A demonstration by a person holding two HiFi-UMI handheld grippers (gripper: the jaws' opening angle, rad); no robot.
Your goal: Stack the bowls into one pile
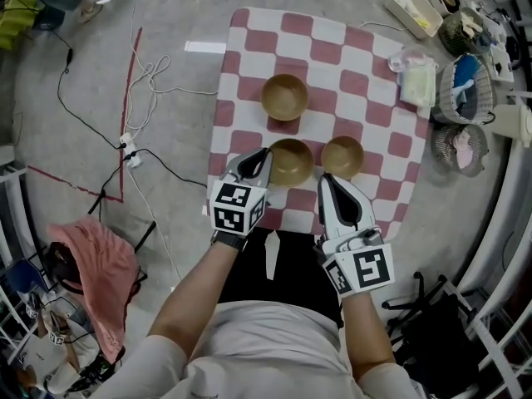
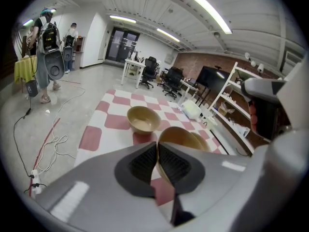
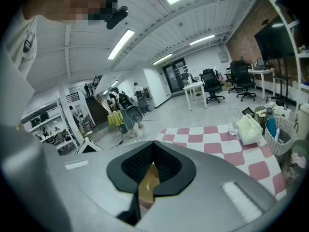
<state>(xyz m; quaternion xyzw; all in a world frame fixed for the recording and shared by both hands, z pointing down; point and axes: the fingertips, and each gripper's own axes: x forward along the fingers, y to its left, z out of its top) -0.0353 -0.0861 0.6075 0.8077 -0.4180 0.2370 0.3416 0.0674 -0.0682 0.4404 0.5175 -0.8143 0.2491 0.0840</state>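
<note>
Three tan wooden bowls sit on a red-and-white checked cloth (image 1: 249, 81). The far bowl (image 1: 285, 96) (image 2: 143, 119) stands alone. My left gripper (image 1: 265, 153) (image 2: 157, 145) is shut on the left rim of the middle bowl (image 1: 293, 161) (image 2: 182, 138). My right gripper (image 1: 325, 176) (image 3: 153, 146) is shut on the near-left rim of the right bowl (image 1: 343, 156); a strip of that bowl (image 3: 147, 181) shows between its pads. The middle and right bowls lie side by side, almost touching.
Wire baskets (image 1: 467, 90) with odds and ends, a white bag (image 1: 418, 80) and a white box (image 1: 414, 9) crowd the cloth's right side. Cables (image 1: 133, 98) trail over the floor at left. A pink cloth (image 1: 100, 273) hangs near my left elbow.
</note>
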